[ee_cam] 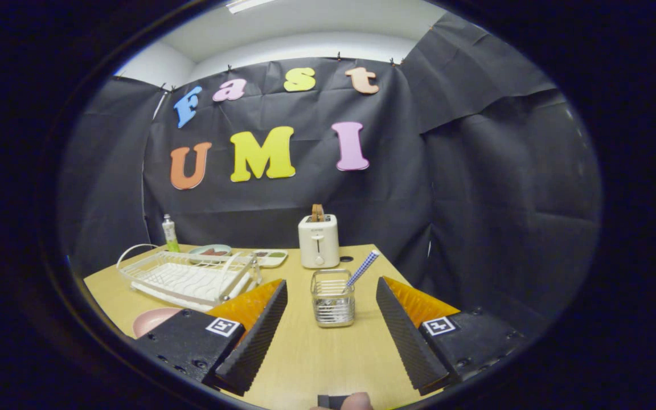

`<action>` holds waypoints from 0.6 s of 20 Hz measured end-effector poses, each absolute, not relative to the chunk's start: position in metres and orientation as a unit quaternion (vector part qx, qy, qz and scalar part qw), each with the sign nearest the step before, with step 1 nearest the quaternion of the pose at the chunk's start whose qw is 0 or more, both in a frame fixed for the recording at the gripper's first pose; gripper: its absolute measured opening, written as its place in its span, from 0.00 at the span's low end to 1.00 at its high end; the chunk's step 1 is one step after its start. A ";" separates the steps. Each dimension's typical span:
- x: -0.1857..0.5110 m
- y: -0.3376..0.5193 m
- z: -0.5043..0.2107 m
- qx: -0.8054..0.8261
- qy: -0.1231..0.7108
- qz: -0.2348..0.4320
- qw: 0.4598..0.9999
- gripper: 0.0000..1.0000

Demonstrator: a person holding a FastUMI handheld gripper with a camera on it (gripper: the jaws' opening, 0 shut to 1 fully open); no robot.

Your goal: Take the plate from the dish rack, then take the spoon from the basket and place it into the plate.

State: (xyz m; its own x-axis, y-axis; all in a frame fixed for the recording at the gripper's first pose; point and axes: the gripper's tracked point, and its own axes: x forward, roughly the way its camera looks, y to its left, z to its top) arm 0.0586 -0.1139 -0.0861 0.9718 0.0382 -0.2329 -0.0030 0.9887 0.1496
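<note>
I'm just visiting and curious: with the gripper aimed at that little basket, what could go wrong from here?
The open gripper has the small wire basket just ahead; a finger could knock it over. The spoon leans out, so a grab on its slim handle might slip. The pink plate is partly hidden behind one finger, making placement harder.

My one camera rides on the claw, looking forward along its spread, empty fingers — low over the counter, facing the booth's back wall, with the basket near, just ahead.
</note>
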 end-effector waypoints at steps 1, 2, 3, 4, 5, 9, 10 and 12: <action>0.068 -0.119 -0.091 0.078 0.121 0.012 0.989 1.00; 0.075 -0.124 -0.097 0.081 0.125 0.014 0.989 1.00; 0.087 -0.128 -0.102 0.086 0.131 0.016 0.987 1.00; 0.099 -0.132 -0.108 0.091 0.137 0.020 0.986 1.00; 0.112 -0.132 -0.115 0.096 0.143 0.026 0.985 1.00; 0.151 -0.136 -0.138 0.103 0.166 0.046 0.980 1.00; 0.158 -0.136 -0.141 0.110 0.170 0.052 0.978 1.00; 0.170 -0.133 -0.147 0.126 0.184 0.068 0.972 0.99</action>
State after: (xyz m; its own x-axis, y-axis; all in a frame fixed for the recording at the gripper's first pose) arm 0.1697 -0.1334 -0.1471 0.9230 0.1780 -0.3411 -0.0851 0.9591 0.2701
